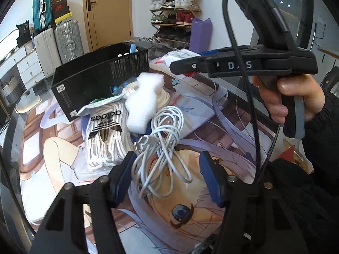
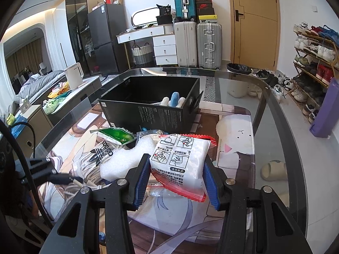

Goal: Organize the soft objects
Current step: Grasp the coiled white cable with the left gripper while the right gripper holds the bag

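The left tool (image 1: 167, 177) hangs over the surface (image 2: 267, 114) with its blue pads spread wide, gripping nothing; a loose coil of white cable (image 1: 163, 139) lies on the printed mat (image 1: 211, 190) between and just beyond them, reaching toward twelve o'clock. At about eleven o'clock from that tool sits a clear Adidas bag of white cord (image 1: 106, 133), and just past the cable lies a lump of white foam (image 1: 144, 97), touching the pile. The right tool (image 2: 175, 180) has its pads closed in against the two sides of a red-edged plastic pouch (image 2: 180, 163) filled with something white, and the pouch looks lifted off the mat. At twelve o'clock from the right tool stands an open black box (image 2: 148, 110) on the surface, with white and blue soft pieces (image 2: 173, 100) poking up at its near right corner. A green packet (image 2: 116, 135) lies just in front of the box, at about eleven o'clock. In the left camera the right tool shows at two o'clock, held by a bare hand (image 1: 292, 97).
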Action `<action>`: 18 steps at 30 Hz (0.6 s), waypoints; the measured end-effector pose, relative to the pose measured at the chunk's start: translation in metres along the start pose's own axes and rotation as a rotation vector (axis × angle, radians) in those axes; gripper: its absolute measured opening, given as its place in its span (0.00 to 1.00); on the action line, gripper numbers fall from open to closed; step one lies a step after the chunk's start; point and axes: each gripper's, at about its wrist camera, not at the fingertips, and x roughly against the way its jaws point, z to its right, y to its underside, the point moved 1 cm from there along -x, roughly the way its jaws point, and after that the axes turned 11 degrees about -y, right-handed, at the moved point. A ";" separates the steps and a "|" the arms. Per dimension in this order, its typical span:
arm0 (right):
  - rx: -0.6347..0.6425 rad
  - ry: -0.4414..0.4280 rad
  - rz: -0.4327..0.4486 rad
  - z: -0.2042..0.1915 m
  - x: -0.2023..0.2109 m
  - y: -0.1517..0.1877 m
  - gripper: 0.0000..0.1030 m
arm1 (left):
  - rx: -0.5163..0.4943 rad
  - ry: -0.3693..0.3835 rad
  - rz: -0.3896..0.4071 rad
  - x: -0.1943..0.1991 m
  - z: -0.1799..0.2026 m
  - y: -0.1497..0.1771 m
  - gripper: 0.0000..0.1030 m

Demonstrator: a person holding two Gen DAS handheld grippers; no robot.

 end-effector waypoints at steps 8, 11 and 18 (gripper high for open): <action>0.007 -0.010 -0.004 -0.002 -0.002 0.001 0.47 | 0.054 0.018 -0.008 -0.008 -0.004 0.000 0.59; 0.008 -0.012 -0.006 -0.003 -0.003 0.001 0.47 | 0.054 0.008 -0.008 -0.011 -0.001 0.001 0.59; 0.010 -0.013 -0.008 -0.004 -0.003 0.001 0.47 | 0.070 0.002 -0.003 -0.013 -0.002 -0.001 0.42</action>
